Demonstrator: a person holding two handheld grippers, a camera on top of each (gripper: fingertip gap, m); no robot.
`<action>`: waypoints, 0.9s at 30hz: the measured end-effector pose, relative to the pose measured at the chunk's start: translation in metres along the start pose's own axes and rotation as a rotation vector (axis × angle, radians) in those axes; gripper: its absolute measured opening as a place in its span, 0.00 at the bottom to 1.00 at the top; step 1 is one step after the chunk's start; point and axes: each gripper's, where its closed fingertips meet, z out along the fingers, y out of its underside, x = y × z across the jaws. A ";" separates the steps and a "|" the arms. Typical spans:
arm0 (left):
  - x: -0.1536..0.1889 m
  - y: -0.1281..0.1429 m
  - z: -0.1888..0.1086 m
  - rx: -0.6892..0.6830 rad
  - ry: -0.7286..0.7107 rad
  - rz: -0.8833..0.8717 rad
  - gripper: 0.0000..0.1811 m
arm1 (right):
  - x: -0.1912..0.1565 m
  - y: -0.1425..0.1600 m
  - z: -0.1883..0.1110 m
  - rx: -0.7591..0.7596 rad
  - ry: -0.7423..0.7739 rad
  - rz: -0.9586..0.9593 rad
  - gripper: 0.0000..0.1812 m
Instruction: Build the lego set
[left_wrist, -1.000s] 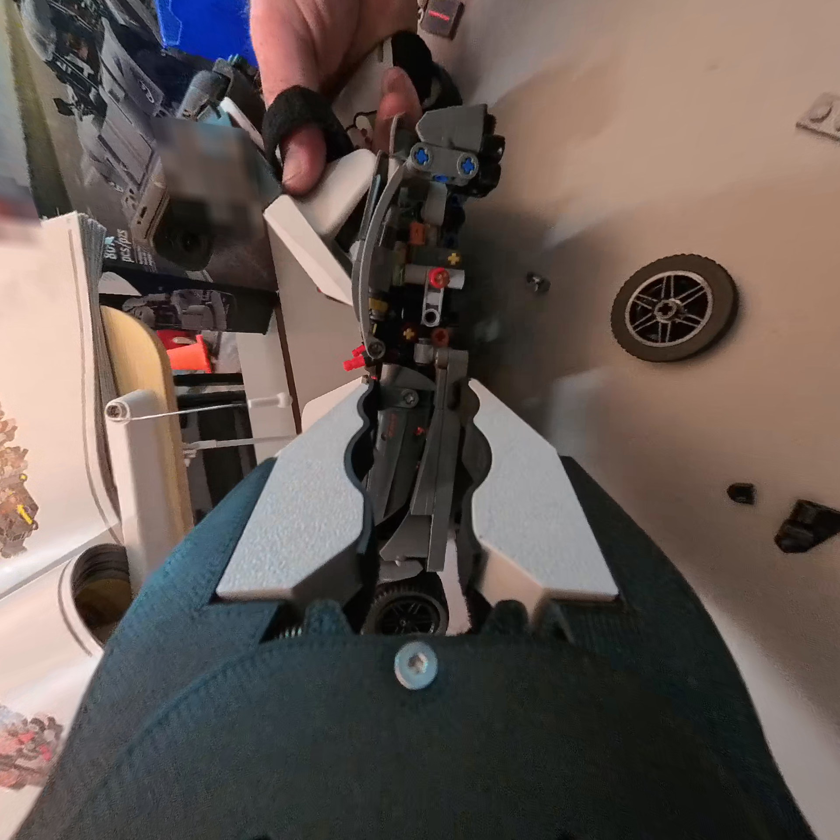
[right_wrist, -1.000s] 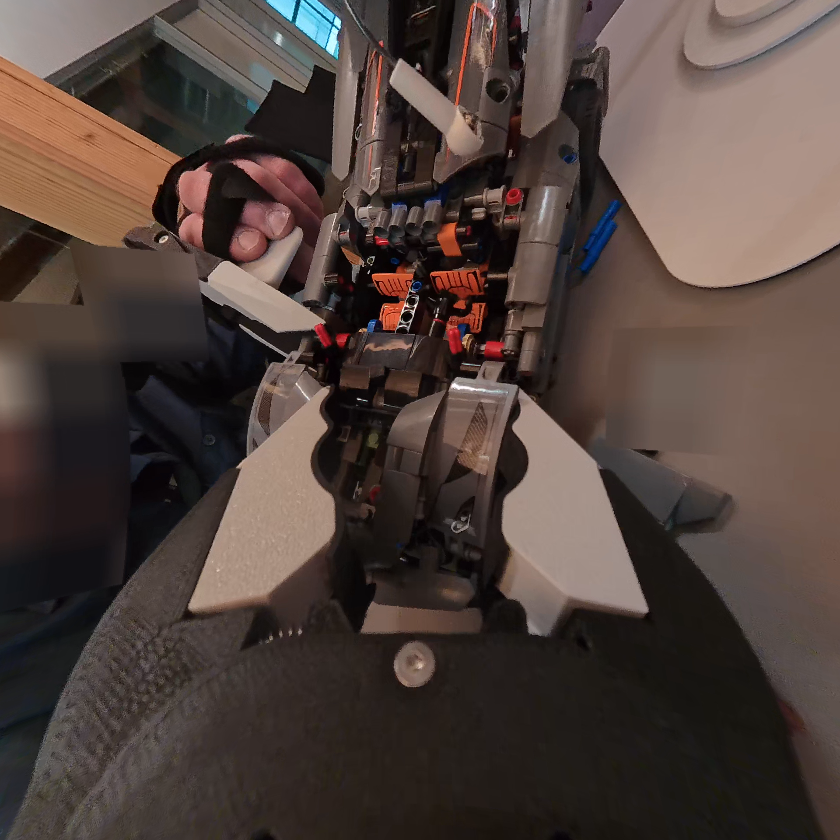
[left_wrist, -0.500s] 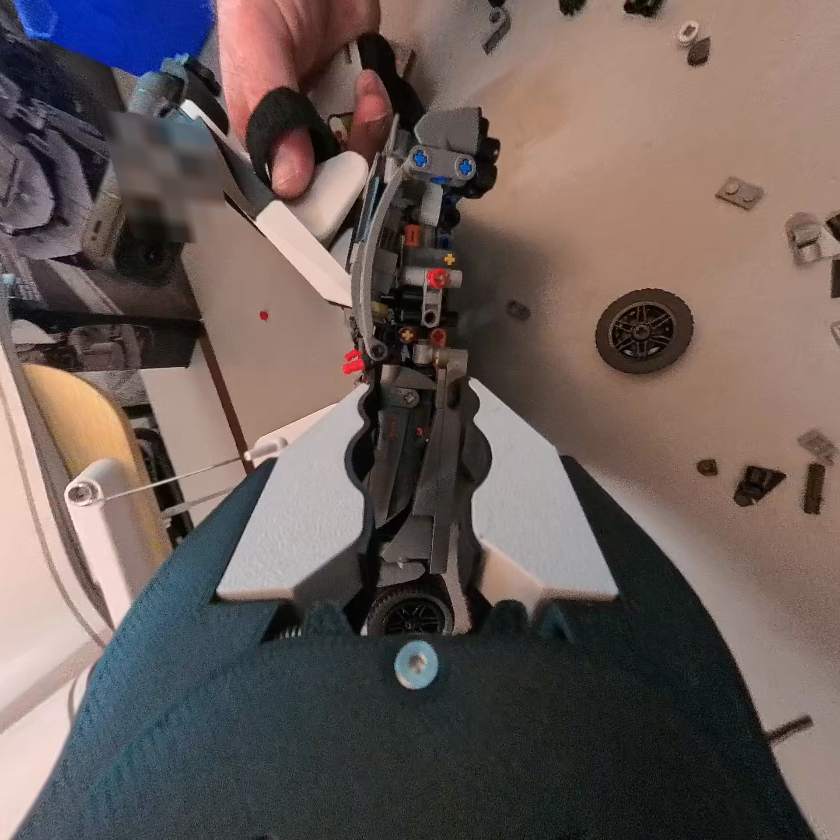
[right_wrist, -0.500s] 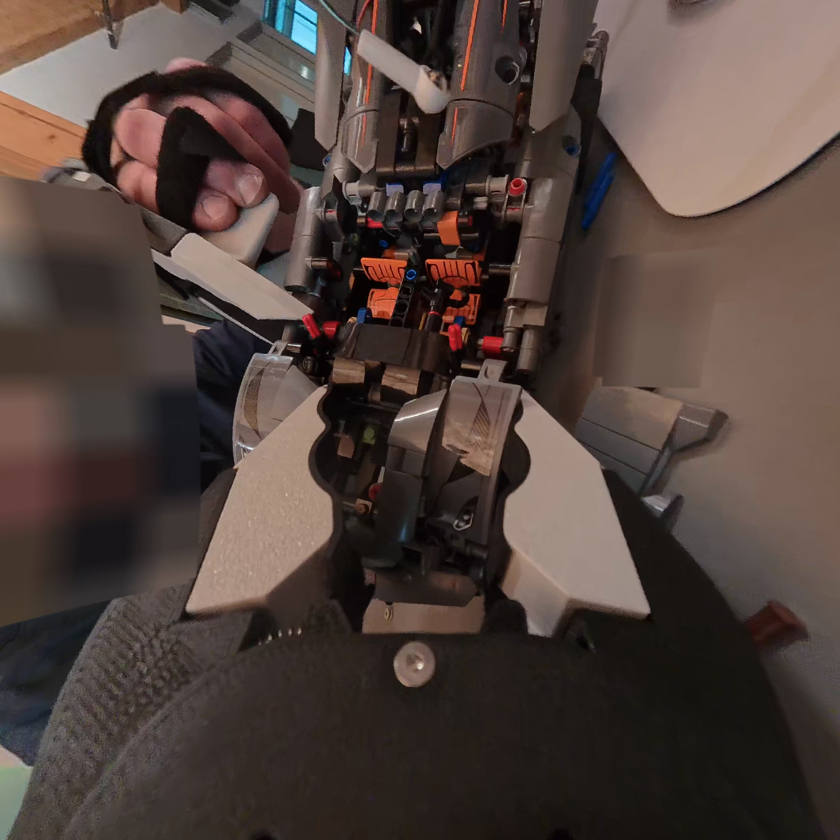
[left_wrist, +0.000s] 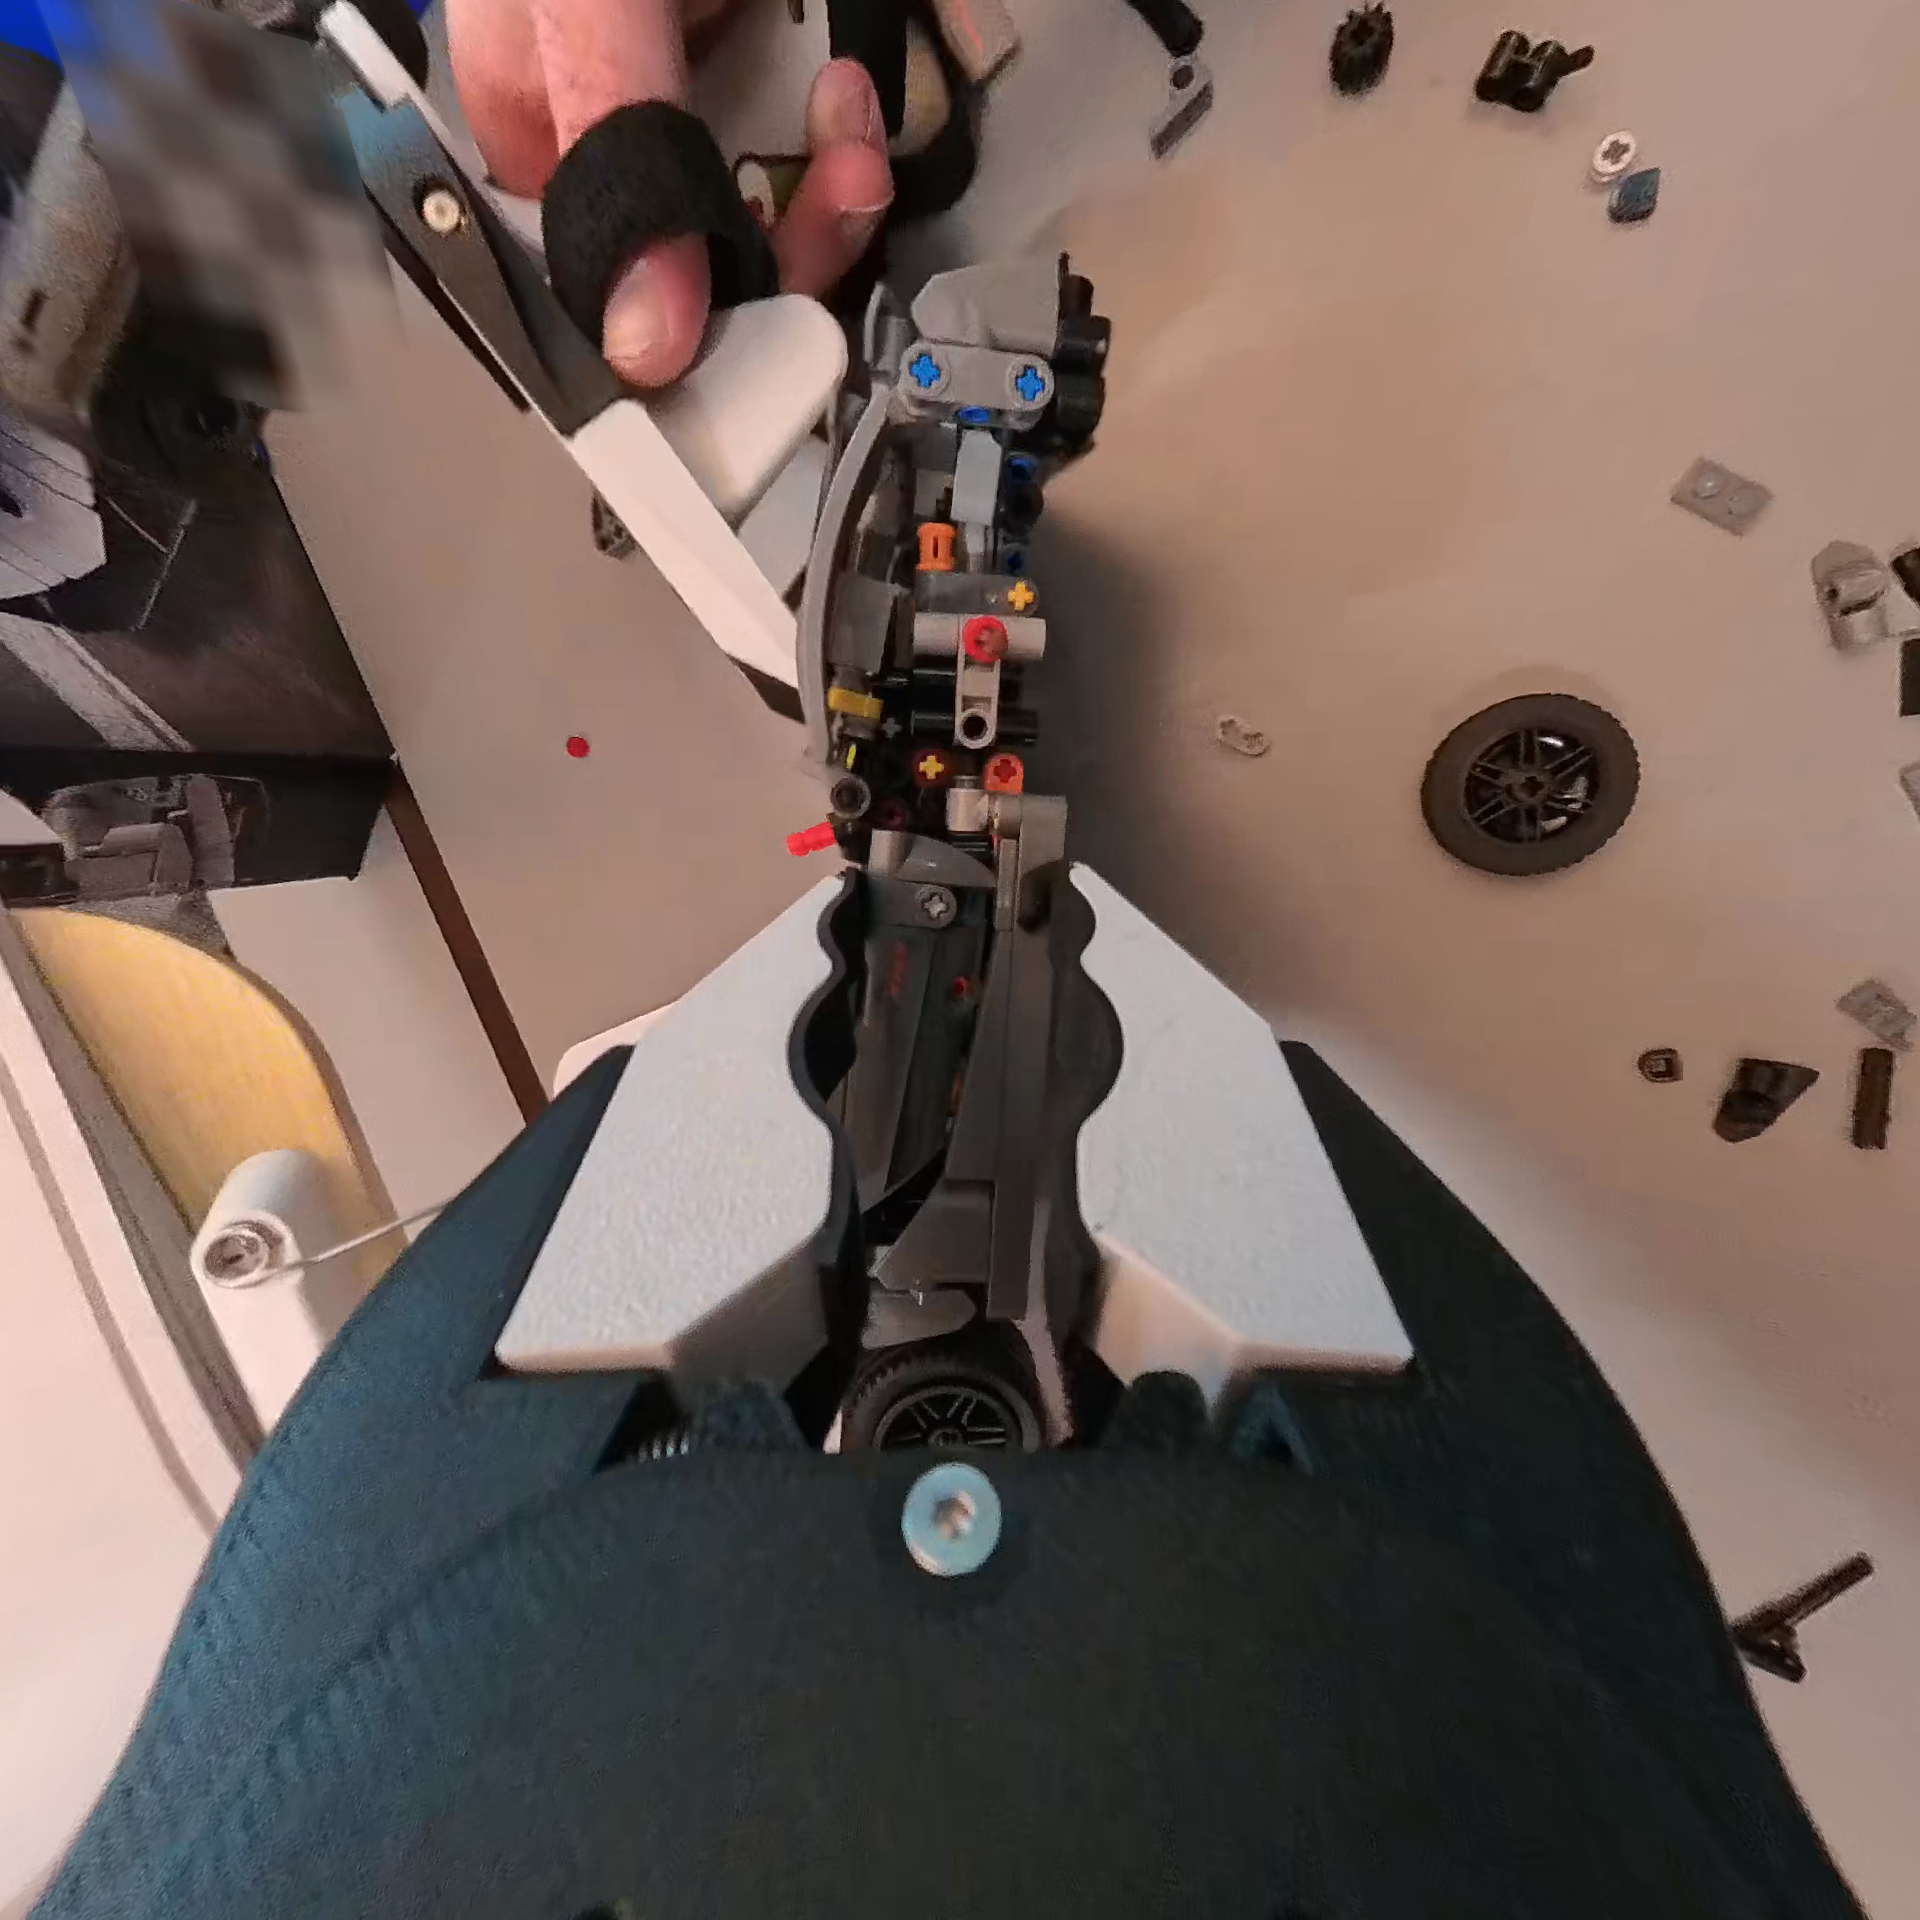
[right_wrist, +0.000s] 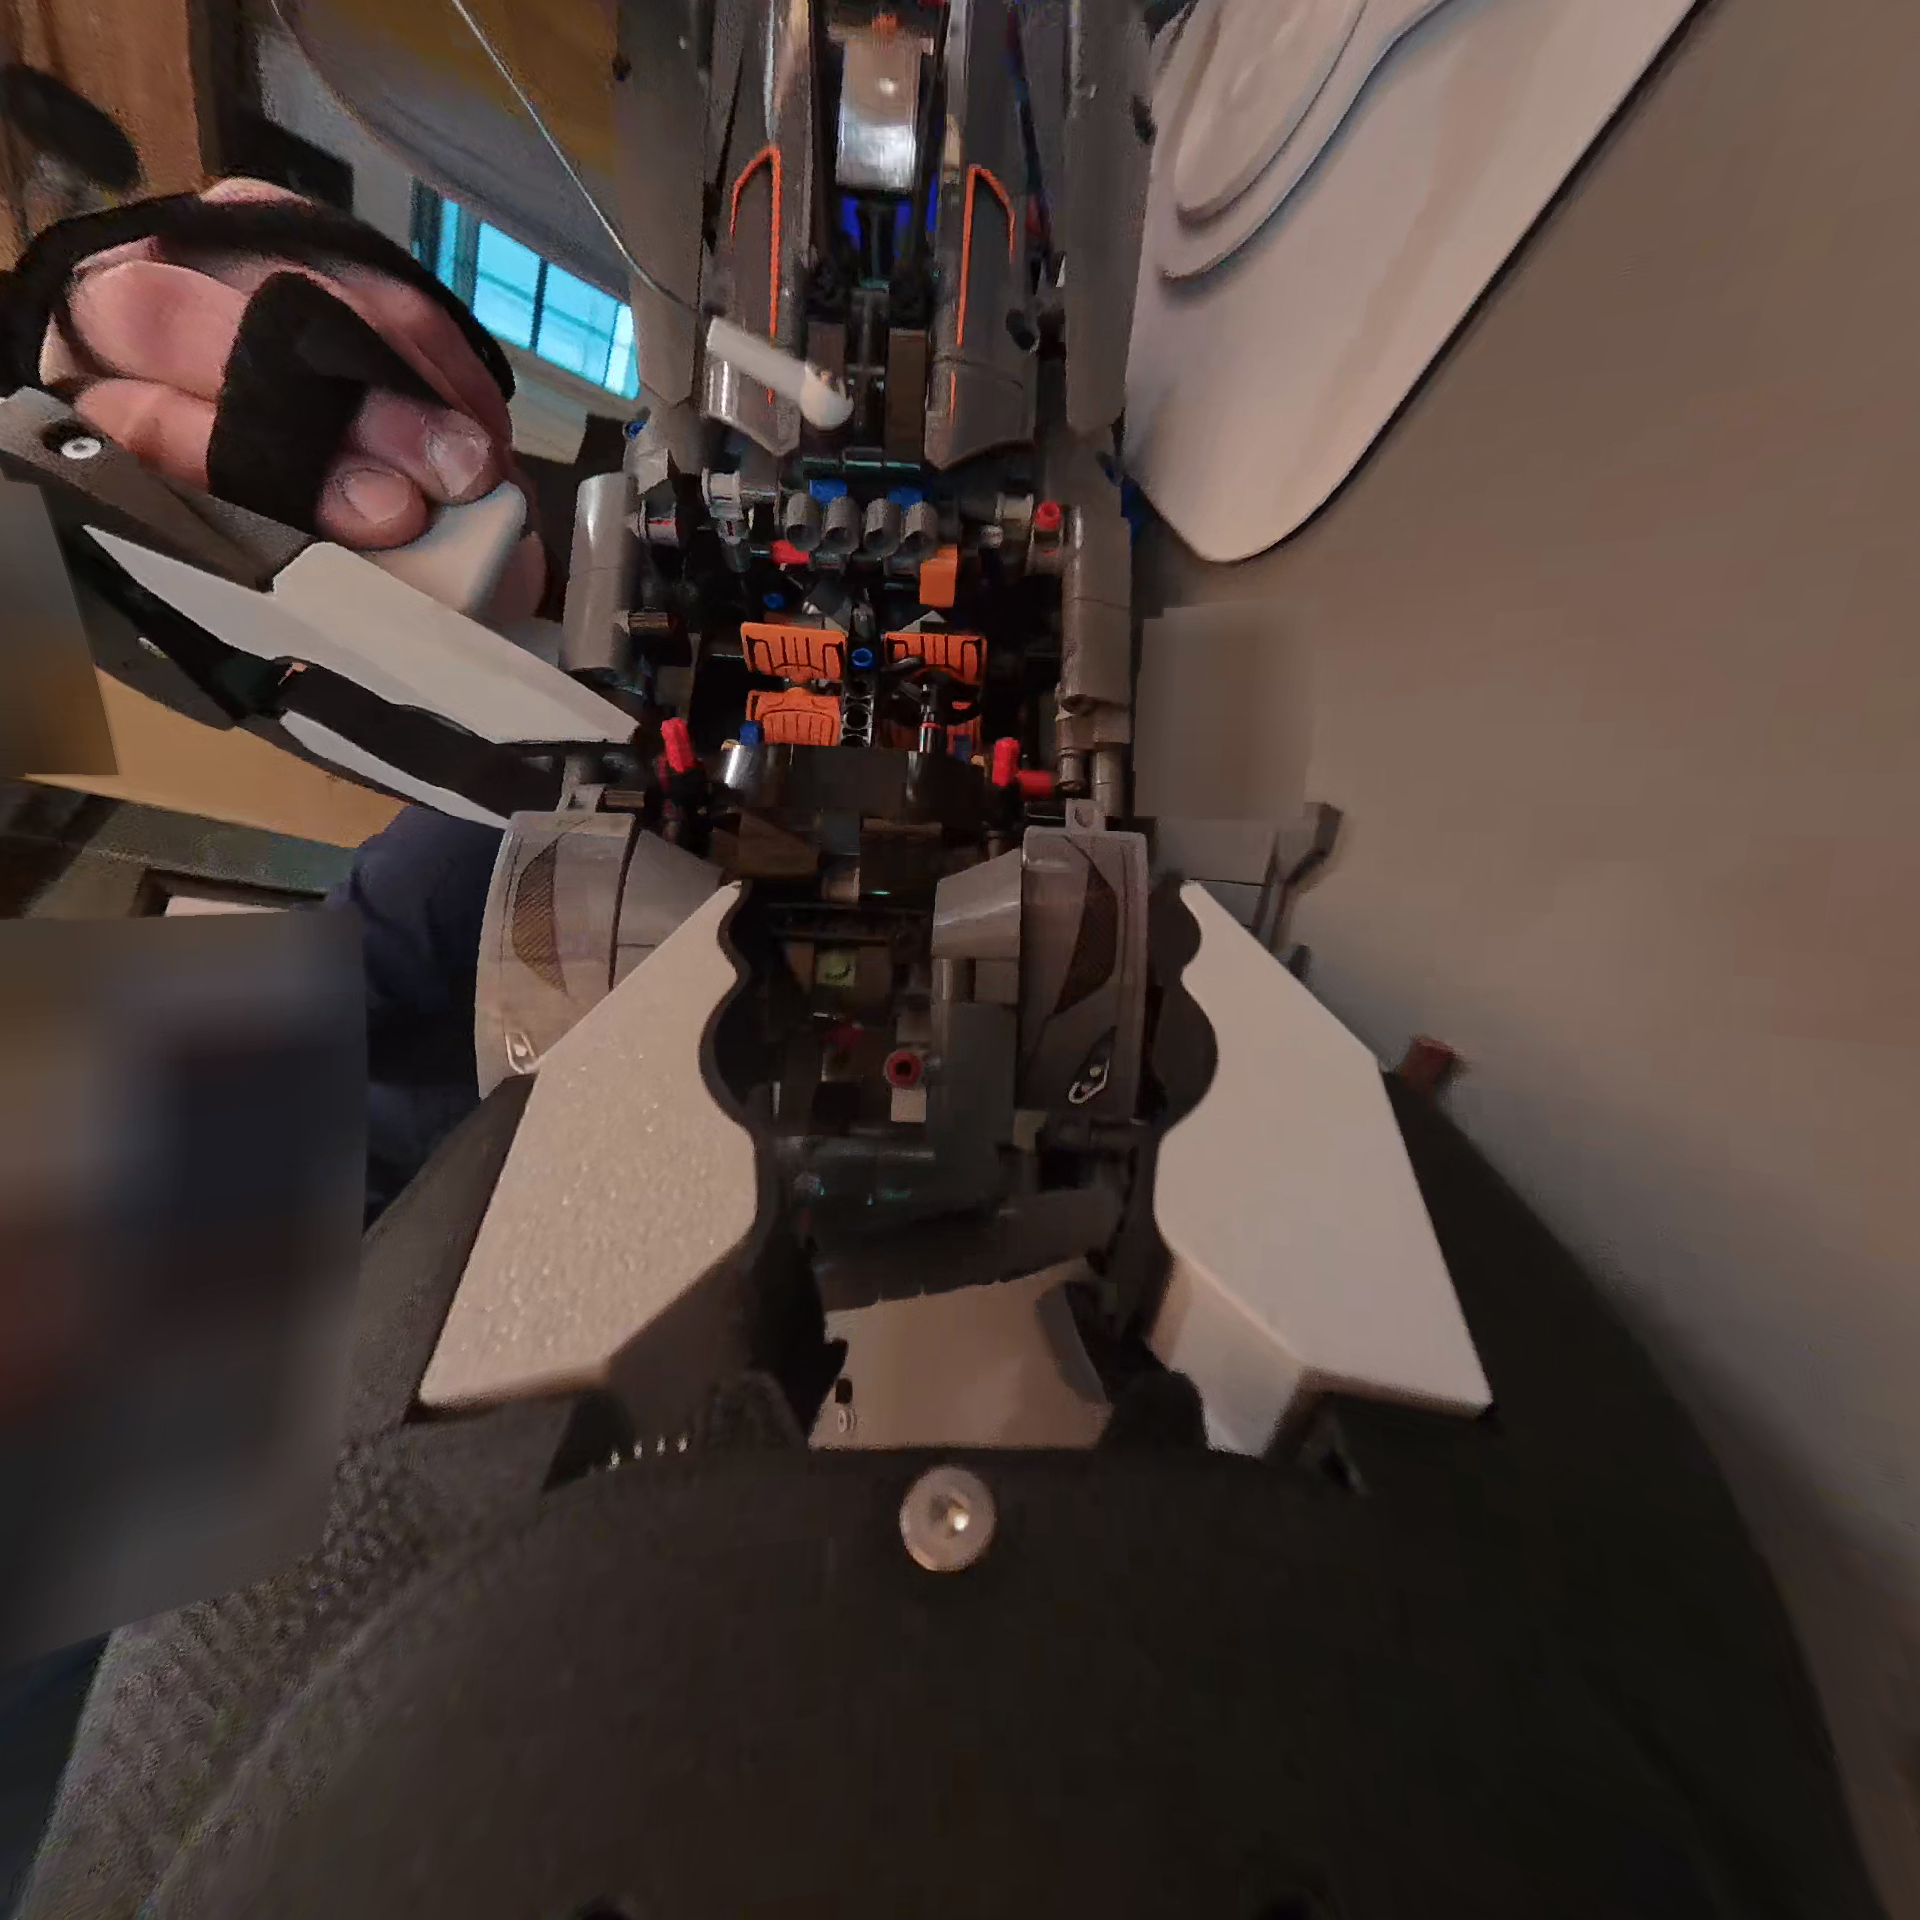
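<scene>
The lego car (left_wrist: 961, 644) is a grey and black build with orange seats, held in the air between both grippers. My left gripper (left_wrist: 956, 883) is shut on one side of it, with a mounted wheel (left_wrist: 940, 1403) deep between the fingers. My right gripper (right_wrist: 961, 888) is shut on the car's front (right_wrist: 1081, 956), next to a headlight fender. The cabin with orange seats (right_wrist: 795, 655) faces the right wrist camera. Each view shows the other gripper's white finger (left_wrist: 675, 520) (right_wrist: 416, 665) against the car, with a person's hand behind it.
A loose black wheel (left_wrist: 1529, 784) lies on the beige table (left_wrist: 1351, 312) to the right. Several small grey and black parts (left_wrist: 1761, 1096) are scattered around it. A dark box (left_wrist: 156, 665) lies at the left. A white rounded board (right_wrist: 1299, 312) is behind the car.
Both grippers have turned with the car held between them. The table has dropped farther away in the left wrist view. In the right wrist view the cabin now faces the camera squarely.
</scene>
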 end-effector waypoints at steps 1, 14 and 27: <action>-0.003 0.000 0.001 0.000 0.005 -0.009 0.18 | 0.001 -0.003 -0.005 0.021 0.018 -0.007 0.40; -0.024 0.004 0.005 0.005 0.056 -0.111 0.18 | 0.002 -0.016 -0.052 0.122 0.378 -0.203 0.30; -0.042 0.006 0.010 0.022 0.071 -0.245 0.18 | -0.083 -0.005 -0.073 0.140 0.778 -0.751 0.29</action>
